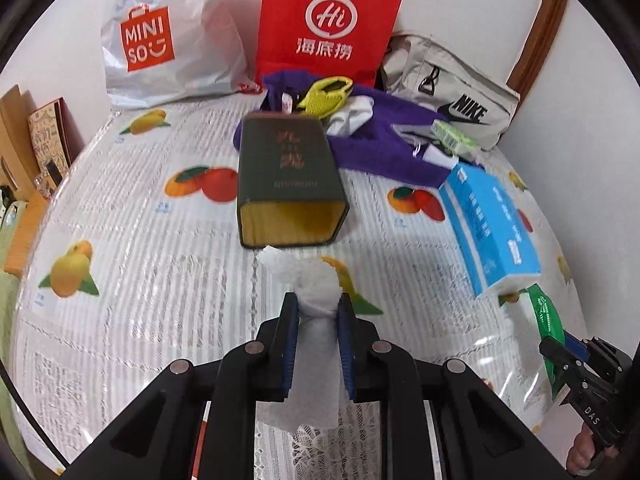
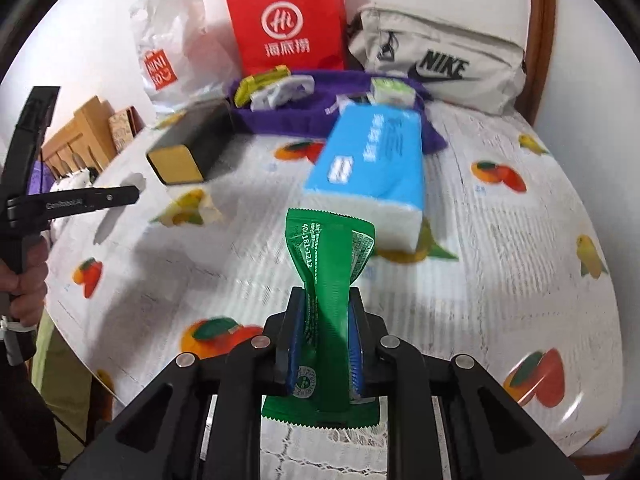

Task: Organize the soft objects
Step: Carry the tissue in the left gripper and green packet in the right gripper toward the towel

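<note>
My left gripper (image 1: 318,300) is shut on a crumpled white tissue (image 1: 316,284) and holds it just in front of the open mouth of a dark green tin (image 1: 286,180) lying on its side. My right gripper (image 2: 326,296) is shut on a green flat packet (image 2: 330,256), held above the table near a blue tissue pack (image 2: 372,160). The right gripper (image 1: 576,356) with the packet shows at the right in the left wrist view. The left gripper (image 2: 134,194) with the tissue tip shows at the left in the right wrist view, near the tin (image 2: 188,148).
A purple cloth organizer (image 1: 384,148) with small packets stands behind the tin. A white MINISO bag (image 1: 168,40), a red paper bag (image 1: 328,20) and a grey Nike pouch (image 1: 448,88) stand along the wall. The fruit-print tablecloth (image 1: 140,240) covers the round table.
</note>
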{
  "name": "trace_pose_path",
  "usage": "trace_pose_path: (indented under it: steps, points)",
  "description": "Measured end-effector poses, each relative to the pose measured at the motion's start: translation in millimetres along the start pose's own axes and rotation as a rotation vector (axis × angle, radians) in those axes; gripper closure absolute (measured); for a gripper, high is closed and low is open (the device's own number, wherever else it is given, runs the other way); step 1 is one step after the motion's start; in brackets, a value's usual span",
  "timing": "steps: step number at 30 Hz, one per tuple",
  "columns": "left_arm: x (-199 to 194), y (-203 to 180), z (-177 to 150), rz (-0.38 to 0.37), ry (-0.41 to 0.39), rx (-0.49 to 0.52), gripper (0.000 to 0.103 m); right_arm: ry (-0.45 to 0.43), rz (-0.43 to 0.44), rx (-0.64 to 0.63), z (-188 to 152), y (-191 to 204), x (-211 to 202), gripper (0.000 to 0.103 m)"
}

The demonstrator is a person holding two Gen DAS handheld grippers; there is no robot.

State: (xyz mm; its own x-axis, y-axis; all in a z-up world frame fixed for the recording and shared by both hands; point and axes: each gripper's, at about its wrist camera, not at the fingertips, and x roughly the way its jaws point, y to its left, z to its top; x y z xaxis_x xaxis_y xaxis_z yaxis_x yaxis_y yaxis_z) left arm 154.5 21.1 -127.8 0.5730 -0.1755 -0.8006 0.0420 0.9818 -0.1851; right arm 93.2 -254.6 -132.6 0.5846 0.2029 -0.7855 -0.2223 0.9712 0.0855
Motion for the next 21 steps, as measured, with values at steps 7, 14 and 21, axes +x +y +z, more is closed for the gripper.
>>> trace_pose_path:
  steps: [7,14,21]
  points:
    - [-17,-3,30,0.007,-0.048,-0.003,0.085,-0.065,0.006,-0.006,36,-3,-17,0.083]
    - [-22,-4,63,0.016,-0.074,0.006,0.085,-0.114,-0.005,-0.018,78,-8,-16,0.083]
    - [-13,-1,99,0.021,-0.092,0.017,0.085,-0.128,-0.018,-0.036,119,-15,1,0.083]
